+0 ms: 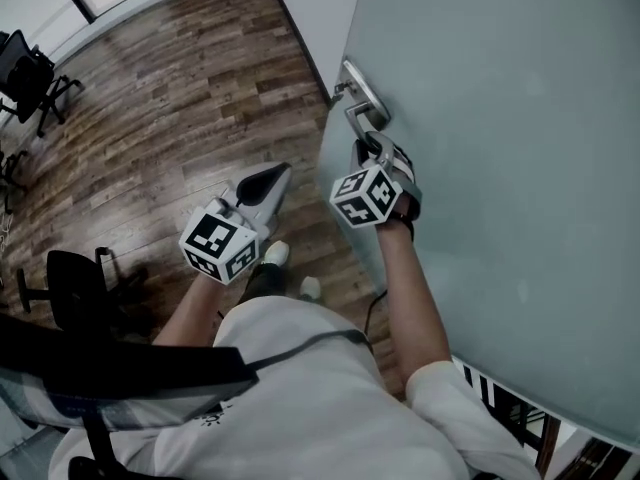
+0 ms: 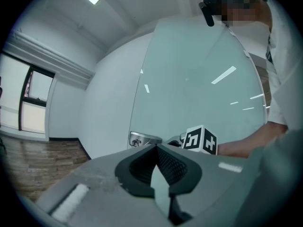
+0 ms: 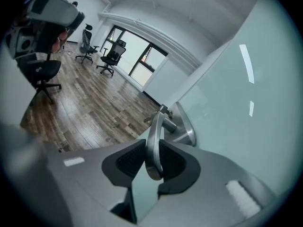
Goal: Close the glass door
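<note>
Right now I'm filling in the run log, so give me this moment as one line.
right gripper: fingers shut on door handle | left gripper: fingers together, empty, apart from glass door

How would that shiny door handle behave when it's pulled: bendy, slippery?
The door handle looks like solid polished metal, so probably stiff but slippery; the right hand-held gripper clamps it between textured pads, which should help. The glass door is a large pane, likely heavy and slow to swing.

Probably an office: swivel chairs (image 3: 111,56), glass door (image 1: 500,168).
</note>
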`<state>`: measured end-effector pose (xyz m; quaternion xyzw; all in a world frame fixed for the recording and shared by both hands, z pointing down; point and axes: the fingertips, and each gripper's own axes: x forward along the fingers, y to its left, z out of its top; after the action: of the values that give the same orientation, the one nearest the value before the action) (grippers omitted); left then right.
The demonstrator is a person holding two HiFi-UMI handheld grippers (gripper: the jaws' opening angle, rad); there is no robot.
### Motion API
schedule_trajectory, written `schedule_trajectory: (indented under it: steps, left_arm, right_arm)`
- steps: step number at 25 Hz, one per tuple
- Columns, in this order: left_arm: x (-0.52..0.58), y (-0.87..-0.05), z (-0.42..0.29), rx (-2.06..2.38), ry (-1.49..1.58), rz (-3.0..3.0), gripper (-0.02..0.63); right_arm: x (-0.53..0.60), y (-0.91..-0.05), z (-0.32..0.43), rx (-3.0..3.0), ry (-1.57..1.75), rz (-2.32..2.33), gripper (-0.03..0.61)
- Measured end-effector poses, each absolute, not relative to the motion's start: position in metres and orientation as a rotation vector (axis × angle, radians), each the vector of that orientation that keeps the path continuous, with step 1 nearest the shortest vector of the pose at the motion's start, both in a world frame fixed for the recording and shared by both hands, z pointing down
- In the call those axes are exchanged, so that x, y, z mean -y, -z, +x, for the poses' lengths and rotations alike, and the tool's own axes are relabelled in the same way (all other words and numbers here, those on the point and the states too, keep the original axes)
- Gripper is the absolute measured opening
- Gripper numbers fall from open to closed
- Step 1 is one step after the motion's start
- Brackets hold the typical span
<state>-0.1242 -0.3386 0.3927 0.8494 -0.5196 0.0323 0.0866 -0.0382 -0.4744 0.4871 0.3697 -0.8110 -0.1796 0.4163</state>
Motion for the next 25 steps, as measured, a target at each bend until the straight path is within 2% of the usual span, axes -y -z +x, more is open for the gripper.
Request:
schedule_trajectory:
  steps: [9,25]
  left_arm:
    - [0.258,-0.407,-0.146,1.757,-0.143,2.366,0.005]
    - [0.175,-0.4,-0.175,1.861,-0.078,2.317,0.005]
  right_arm:
    - [0.431,-0.486,-0.074,2.106,0.477,0.844,0.091]
    - [0.351,-0.492,-0.12,2.15,0.522,0.724,0.091]
